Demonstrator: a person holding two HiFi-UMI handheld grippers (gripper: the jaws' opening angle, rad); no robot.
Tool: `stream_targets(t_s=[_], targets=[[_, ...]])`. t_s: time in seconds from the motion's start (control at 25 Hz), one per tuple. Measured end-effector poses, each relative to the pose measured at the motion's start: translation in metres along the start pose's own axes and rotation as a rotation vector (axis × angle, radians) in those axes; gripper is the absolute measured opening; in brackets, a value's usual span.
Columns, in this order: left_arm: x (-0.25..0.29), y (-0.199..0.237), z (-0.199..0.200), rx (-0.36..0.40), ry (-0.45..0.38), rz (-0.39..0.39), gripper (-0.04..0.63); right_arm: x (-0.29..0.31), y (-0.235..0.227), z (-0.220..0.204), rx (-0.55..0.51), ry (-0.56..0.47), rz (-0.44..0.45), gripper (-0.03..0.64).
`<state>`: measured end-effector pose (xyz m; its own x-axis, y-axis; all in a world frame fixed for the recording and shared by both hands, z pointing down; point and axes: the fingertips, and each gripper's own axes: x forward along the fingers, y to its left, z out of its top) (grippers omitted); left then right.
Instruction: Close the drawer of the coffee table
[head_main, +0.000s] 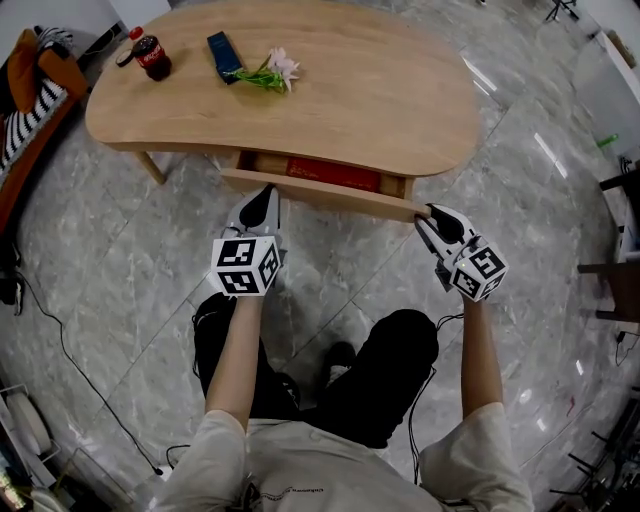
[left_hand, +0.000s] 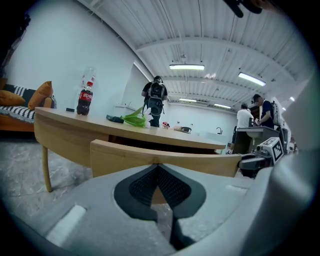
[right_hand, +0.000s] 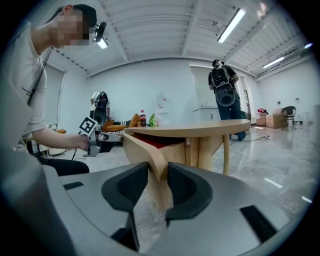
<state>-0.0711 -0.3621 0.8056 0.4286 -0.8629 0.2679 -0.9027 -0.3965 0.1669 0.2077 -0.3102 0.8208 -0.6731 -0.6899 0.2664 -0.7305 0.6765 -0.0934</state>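
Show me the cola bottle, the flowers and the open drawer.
cola bottle (head_main: 152, 55), head view, on its dark body.
flowers (head_main: 283, 66), head view, on the pale blossoms.
drawer (head_main: 330, 193), head view, on its wooden front panel.

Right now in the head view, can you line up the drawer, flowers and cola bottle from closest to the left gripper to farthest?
1. Drawer, right at the left gripper tips.
2. Flowers, up on top, beyond the drawer.
3. Cola bottle, at the far left end.
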Motion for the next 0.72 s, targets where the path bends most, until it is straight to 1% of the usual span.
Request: stream_targets(t_s=[0.16,0.28,0.44,0.6,0.72], targets=[[0.009,0.001,0.003,-0.005,0.009,-0.001,0.009,0.003,-0.009,0.000,0.068,-0.058,-0.107,0.146],[0.015,0.003,0.004,-0.007,0.007,0.001,0.009,0.006,-0.013,0.001,0.071,-0.051,-0.162,0.149],[0.024,0.005,0.008,-0.025,0.016,0.006,0.009,0.012,-0.023,0.005,0.079,-0.037,-0.215,0.150],[0.033,0.008,0.011,-0.017,0.012,0.007,0.009,0.017,-0.031,0.005,0.119,-0.062,-0.252,0.150],[0.040,0.005,0.012,-0.017,0.006,0.016,0.009,0.016,-0.037,0.008,0.123,-0.070,-0.294,0.150]])
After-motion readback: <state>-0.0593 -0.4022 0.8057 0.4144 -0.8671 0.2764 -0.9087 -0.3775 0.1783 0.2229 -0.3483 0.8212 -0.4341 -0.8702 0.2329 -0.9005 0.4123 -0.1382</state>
